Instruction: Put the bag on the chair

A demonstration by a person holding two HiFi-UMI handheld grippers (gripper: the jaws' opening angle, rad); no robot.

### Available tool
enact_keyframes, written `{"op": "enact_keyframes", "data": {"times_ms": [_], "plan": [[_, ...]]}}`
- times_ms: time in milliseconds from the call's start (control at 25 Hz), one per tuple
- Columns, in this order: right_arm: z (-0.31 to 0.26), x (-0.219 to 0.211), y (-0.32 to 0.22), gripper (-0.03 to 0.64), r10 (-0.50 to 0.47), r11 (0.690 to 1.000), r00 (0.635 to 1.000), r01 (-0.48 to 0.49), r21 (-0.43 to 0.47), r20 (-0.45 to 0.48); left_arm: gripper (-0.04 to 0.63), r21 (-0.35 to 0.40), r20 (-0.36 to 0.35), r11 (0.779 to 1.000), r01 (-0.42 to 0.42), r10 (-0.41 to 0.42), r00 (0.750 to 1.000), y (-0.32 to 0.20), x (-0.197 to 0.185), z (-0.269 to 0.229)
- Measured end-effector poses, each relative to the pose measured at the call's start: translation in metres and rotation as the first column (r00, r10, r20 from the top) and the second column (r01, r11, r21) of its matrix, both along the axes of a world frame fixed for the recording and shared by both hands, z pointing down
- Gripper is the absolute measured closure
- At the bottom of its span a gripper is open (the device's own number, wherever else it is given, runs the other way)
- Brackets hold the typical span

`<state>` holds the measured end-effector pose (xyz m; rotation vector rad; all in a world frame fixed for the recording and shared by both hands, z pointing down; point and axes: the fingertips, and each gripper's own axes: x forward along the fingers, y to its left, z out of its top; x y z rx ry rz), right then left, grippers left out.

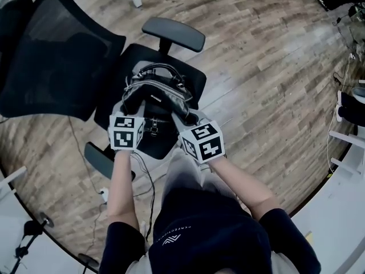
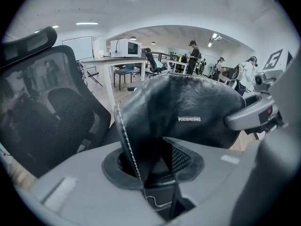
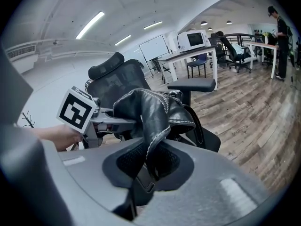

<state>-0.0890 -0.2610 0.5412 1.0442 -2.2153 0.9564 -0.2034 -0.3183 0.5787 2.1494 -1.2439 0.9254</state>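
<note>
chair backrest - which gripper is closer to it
Left. The left gripper holds the side of the bag next to the backrest; the right gripper holds the bag's opposite side, farther from the backrest.

Left gripper (image 2: 157,175): grey jaws closed on a fold of the bag, dark pads against the leather.
Bag (image 2: 188,102): black leather. Its white-stitched edge runs down into the jaw gap, and the bulk rises just ahead of the jaw tips.
Right gripper (image 2: 237,119): right of the jaws, touching the bag's side, with its marker cube (image 2: 277,60) above.
Chair (image 2: 51,112): left of the jaws, black mesh backrest with headrest.
Background: white table (image 2: 101,60) and standing people (image 2: 194,55), far beyond the bag.
</note>
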Motion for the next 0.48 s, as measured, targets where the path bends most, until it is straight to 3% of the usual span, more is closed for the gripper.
{"op": "enact_keyframes", "data": {"times_ms": [320, 480], "plan": [[0.015, -0.004, 0.004, 0.569, -0.026, 1.0, 0.999, 0.026, -0.007, 0.021, 0.428, -0.016, -0.034, 0.999, 0.04, -0.041, 0.999, 0.007, -0.011, 0.02], [0.019, -0.011, 0.003, 0.558, -0.036, 0.999, 0.999, 0.036, -0.008, 0.023, 0.397, -0.006, -0.072, 0.995, 0.099, -0.099, 0.992, 0.008, -0.023, 0.029]]}}
